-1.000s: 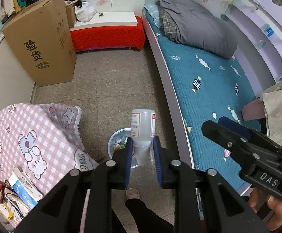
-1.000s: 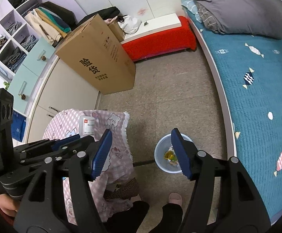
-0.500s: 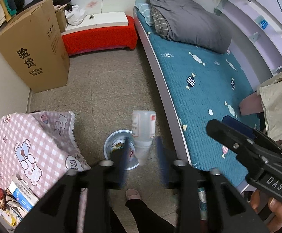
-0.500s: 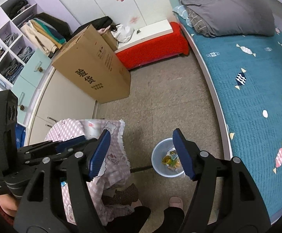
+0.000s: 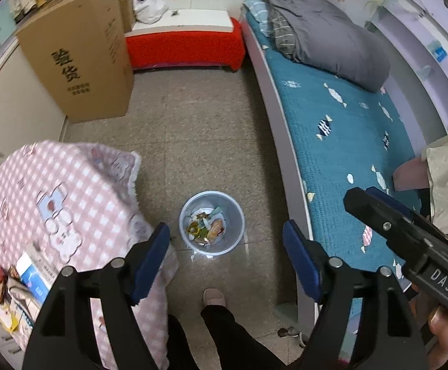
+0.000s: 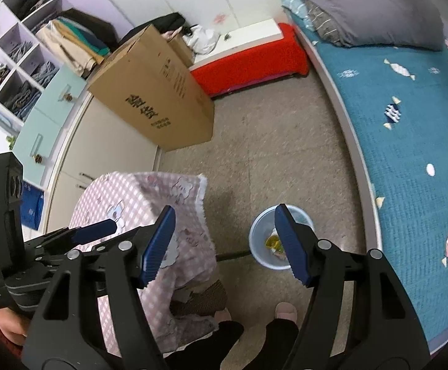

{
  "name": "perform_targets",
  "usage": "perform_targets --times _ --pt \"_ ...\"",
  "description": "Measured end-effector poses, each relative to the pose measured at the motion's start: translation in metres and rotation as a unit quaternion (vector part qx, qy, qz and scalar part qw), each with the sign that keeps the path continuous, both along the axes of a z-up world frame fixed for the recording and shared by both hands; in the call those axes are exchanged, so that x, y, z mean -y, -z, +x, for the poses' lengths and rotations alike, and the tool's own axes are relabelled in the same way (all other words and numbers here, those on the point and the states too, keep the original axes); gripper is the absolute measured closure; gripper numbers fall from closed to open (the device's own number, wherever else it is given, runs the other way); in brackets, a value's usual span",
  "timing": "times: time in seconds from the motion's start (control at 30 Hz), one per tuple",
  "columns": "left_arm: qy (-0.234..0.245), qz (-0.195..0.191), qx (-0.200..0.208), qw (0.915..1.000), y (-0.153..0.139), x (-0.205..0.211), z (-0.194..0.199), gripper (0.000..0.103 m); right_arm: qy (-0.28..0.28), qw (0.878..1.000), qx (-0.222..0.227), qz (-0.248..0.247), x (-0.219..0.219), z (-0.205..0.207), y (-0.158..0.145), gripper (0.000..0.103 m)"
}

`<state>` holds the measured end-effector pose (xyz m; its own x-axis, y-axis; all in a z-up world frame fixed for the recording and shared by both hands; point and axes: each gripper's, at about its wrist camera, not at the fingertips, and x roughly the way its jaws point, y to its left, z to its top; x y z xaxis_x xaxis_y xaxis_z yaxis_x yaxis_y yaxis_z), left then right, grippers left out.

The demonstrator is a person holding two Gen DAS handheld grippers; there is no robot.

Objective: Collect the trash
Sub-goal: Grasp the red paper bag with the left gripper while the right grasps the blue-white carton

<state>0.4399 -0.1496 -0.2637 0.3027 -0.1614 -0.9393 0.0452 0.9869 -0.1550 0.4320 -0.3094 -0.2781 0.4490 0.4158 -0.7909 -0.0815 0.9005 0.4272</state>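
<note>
A small clear trash bin [image 5: 211, 222] stands on the floor between the pink checked table and the bed, with several wrappers and scraps inside. It also shows in the right wrist view [image 6: 262, 231]. My left gripper [image 5: 225, 260] is open and empty, held high above the bin. My right gripper [image 6: 225, 243] is open and empty, also high above the floor. The small white bottle is not visible in either view. Boxes and wrappers [image 5: 23, 283] lie on the near left part of the table.
A pink checked table [image 5: 54, 197] is at the left. A bed with a teal cover [image 5: 347, 141] runs along the right. A large cardboard box [image 5: 79, 52] and a red bench [image 5: 184, 46] stand at the back. My foot [image 5: 214, 297] is below the bin.
My left gripper opened and let go of the white bottle, which is gone from view. The right gripper stayed open and shifted slightly.
</note>
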Motion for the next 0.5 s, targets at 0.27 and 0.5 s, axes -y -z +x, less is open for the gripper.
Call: perform_targets --times 0.27,0.5 --pt "-0.047 -0.008 -0.001 0.9989 0.003 -0.084 -0.034 0.028 -0.040 0.999 -0.006 -0.012 -0.077 -0.015 0.002 0.037" --pt "-0.074 0.011 -0.001 0.9972 0.004 -0.193 -0.077 0.028 -0.072 0.997 -0.021 -0.010 -0.183 -0.040 0.013 0.037"
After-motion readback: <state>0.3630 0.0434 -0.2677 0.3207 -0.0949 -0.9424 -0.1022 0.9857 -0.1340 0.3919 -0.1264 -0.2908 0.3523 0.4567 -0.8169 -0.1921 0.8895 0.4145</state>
